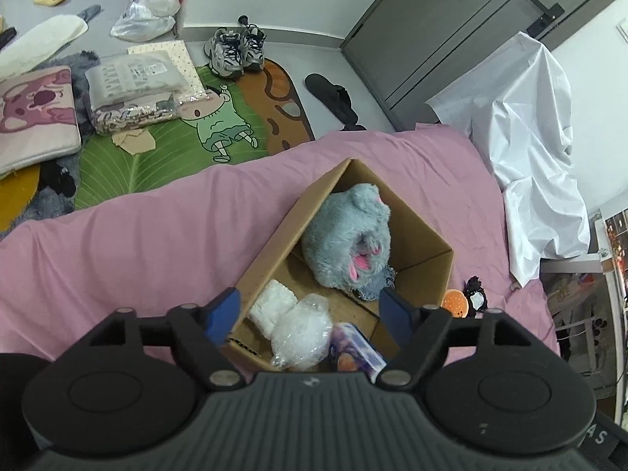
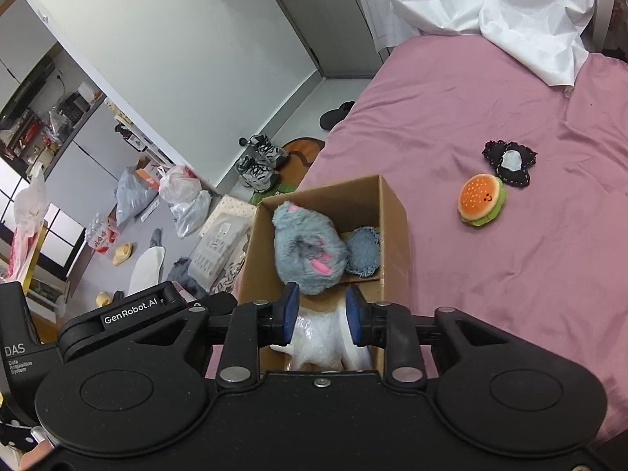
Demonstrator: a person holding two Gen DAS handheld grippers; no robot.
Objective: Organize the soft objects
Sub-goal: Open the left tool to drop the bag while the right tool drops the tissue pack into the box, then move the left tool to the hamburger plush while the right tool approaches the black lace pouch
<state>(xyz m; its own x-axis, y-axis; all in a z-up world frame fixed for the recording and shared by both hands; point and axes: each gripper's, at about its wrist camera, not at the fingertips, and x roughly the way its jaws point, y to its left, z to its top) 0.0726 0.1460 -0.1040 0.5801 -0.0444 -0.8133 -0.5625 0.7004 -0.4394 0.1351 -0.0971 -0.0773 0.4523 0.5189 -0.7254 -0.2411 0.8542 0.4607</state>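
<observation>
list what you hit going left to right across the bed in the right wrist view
cardboard box with the grey plush in it → hamburger plush → black and white soft toy, which touches the burger's upper right

A lived-in home bedroom: a bed [image 2: 451, 157] under a pink sheet, sneakers [image 1: 235, 49] on a cartoon floor mat [image 1: 176, 145], and what may be wardrobe doors [image 1: 451, 31].

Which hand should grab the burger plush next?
Probably left: its tongs are open and empty over the box, the burger plush just beyond. The right tongs look closed on a white plastic-wrapped item.
</observation>
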